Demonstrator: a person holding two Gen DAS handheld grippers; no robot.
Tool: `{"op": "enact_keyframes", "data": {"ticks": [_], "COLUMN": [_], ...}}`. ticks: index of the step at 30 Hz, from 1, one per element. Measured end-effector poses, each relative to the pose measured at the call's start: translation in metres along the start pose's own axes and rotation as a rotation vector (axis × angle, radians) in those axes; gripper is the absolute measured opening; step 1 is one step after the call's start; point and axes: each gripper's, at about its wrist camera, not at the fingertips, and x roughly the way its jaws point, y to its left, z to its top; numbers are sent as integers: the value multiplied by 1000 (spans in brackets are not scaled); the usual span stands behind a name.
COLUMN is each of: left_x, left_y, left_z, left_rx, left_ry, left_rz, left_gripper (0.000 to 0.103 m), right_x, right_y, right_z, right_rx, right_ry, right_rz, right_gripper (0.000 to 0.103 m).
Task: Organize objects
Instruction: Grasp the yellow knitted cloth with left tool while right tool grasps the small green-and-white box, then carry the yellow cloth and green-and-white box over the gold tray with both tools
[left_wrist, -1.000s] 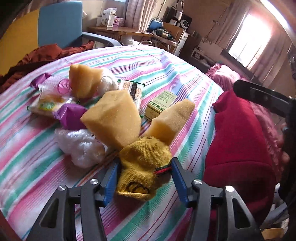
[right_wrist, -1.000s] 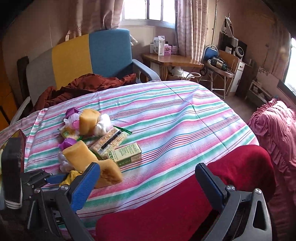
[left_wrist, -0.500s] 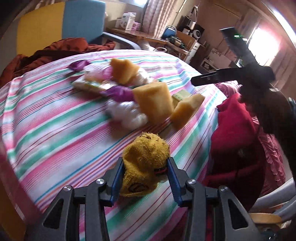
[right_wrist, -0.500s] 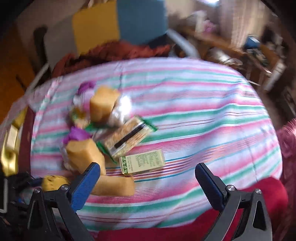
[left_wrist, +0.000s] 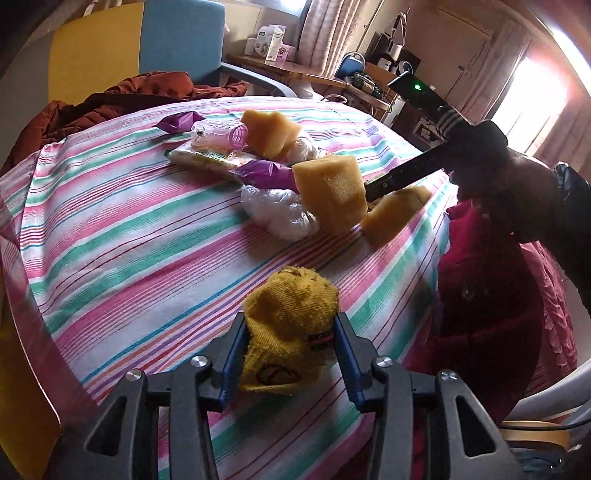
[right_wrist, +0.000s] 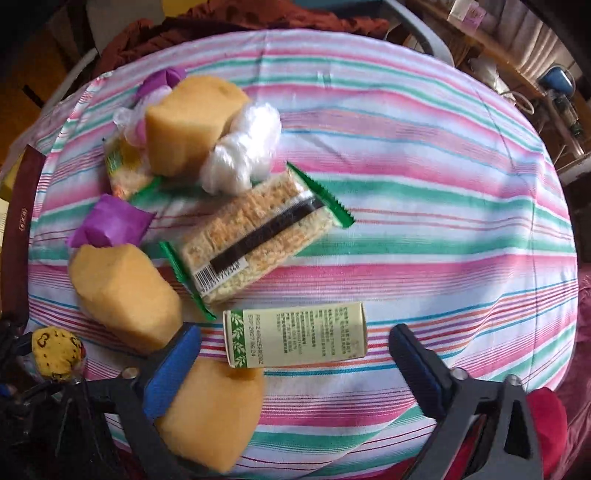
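My left gripper (left_wrist: 291, 350) is shut on a bunched yellow sock (left_wrist: 291, 328) and holds it near the front of the striped table (left_wrist: 129, 236), apart from the pile. The sock also shows at the left edge of the right wrist view (right_wrist: 57, 354). My right gripper (right_wrist: 295, 362) is open and empty, hovering over a pale green box (right_wrist: 295, 339), which lies between its fingers. Yellow sponges (right_wrist: 125, 295) (right_wrist: 192, 122) (right_wrist: 212, 410), a cracker pack (right_wrist: 255, 232), purple wrappers (right_wrist: 110, 221) and a clear bag (right_wrist: 243, 151) lie clustered on the table.
A pink hair roller (left_wrist: 221, 133) and a snack pack (left_wrist: 207, 158) lie at the pile's far side. A red cloth (left_wrist: 487, 295) hangs off the table's right edge. A blue and yellow chair (left_wrist: 147, 44) with a rust garment stands behind.
My left gripper pulled the sock back from the pile toward the table's front. My right gripper moved forward and down over the pile, to above the green box.
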Motion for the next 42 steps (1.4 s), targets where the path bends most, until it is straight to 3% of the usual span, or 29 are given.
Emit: {"op": "enact_keyframes", "data": {"ticks": [1,8,14,20,29,37,42], "left_x": [1,2,-16,-47,-120,-184,-213], "left_y": [1,0,-9,-11,11,64,99], "left_z": [0,0,0,3,-5,-41,-75], "left_rx": [-3,-15,6,-9,-106,-272,-389], "left_ry": [0,-21,-76,-142,-294,-391,-413], "left_rz": [-1,8,24,42,112,287,454], "left_gripper": [46,43,40,40,40,40,40], "right_x": [-1,-9,-32,-71,-117,-128,-131], "right_y": [-1,-10,-35,-35,37,136,200], "right_z": [-1,-3,-8,-16,-7,-2,-8], "right_rx": [3,54,180,230,129,-49,-173], "right_ry": [-6,-56,-174,-314,-462,-522,-541], "right_rz": [2,0,12,0,83,228,294], "right_gripper": [73,72,72,72,72,73,73]}}
